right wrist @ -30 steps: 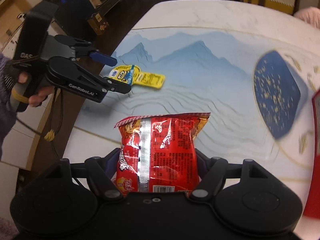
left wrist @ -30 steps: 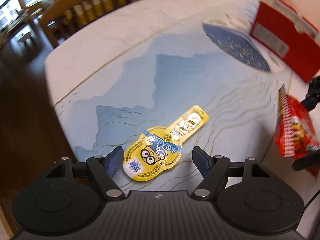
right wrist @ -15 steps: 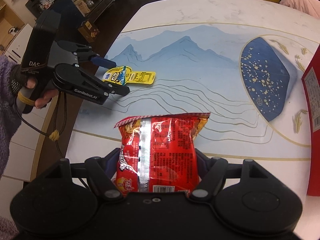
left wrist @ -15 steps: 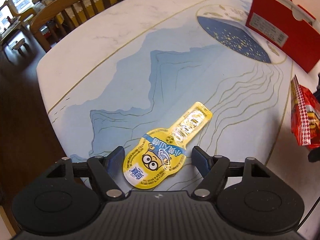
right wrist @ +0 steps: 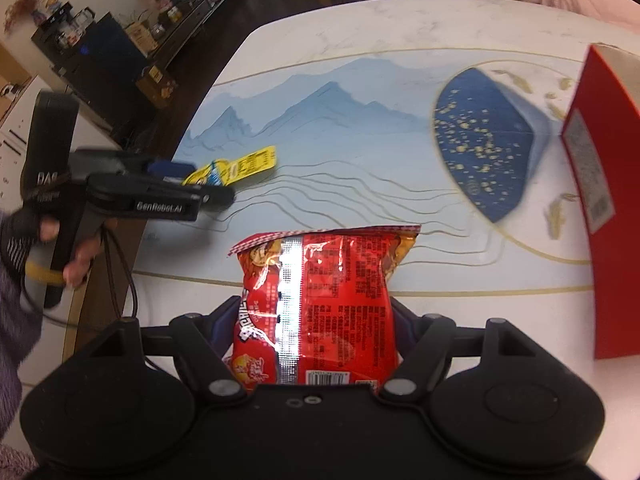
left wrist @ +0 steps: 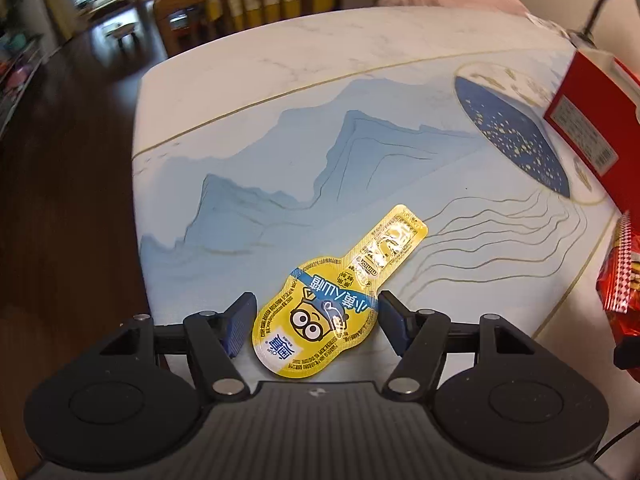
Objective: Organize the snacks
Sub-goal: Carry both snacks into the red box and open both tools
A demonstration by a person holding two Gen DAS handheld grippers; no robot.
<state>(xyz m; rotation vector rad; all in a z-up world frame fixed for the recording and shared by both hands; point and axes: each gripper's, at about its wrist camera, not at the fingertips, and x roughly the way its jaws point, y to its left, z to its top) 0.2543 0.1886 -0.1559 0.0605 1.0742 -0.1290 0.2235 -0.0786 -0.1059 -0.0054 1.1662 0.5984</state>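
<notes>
A yellow cartoon snack packet (left wrist: 320, 320) sits between the blue pads of my left gripper (left wrist: 314, 316), which press on its round end from both sides; its narrow tail points away over the table. In the right wrist view the same packet (right wrist: 240, 168) shows in the left gripper (right wrist: 208, 184), held by a hand at the table's left edge. My right gripper (right wrist: 314, 320) is shut on a red snack bag (right wrist: 320, 300), held above the table. The bag's edge (left wrist: 620, 280) shows at the right of the left wrist view.
A red cardboard box (right wrist: 608, 200) stands on the right side of the table (left wrist: 360, 60), beside a dark blue printed patch. A wooden chair (left wrist: 232, 0) stands at the far side. Dark floor lies beyond the table's left edge.
The left jaws have narrowed onto the yellow packet, and the wrist has rolled with the packet staying between the pads. The right gripper has carried the red bag nearer the red box.
</notes>
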